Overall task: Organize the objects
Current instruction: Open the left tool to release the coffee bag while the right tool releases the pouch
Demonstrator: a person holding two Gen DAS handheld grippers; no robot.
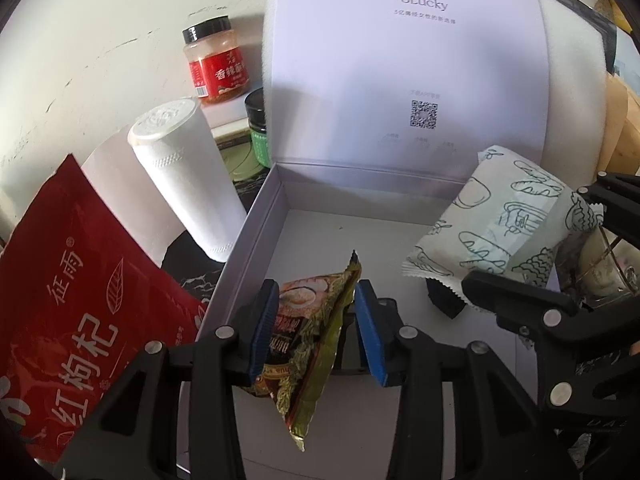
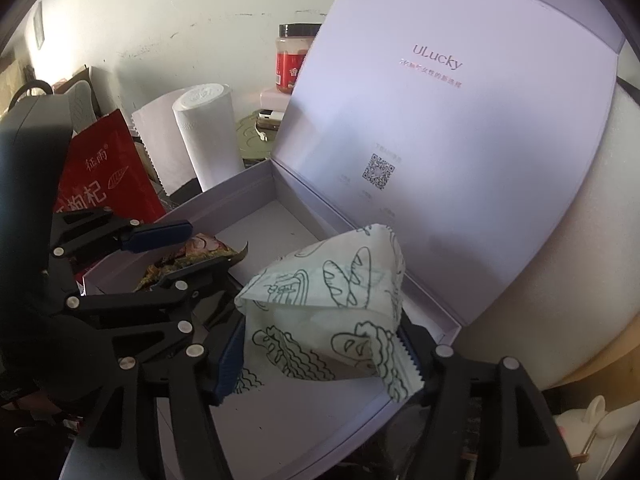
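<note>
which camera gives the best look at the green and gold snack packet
The left wrist view: the green-gold snack packet sits centre frame, pinched between the left gripper's blue pads above the open box. The right wrist view shows only a sliver behind that gripper's fingers.

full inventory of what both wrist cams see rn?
box: 1, pale lilac, centre, lid up
snack packet: 1, gold-green, in left gripper, over box
bread-print pack: 1, pale green, between right gripper's jaws, over box
red pouch: 1, red, left of box
paper roll: 1, white, behind box's left wall
red-label jar: 1, black lid, by wall
green jar: 1, black lid, behind lid
left gripper: 1, black, blue pads
right gripper: 1, black, blue pads
</note>
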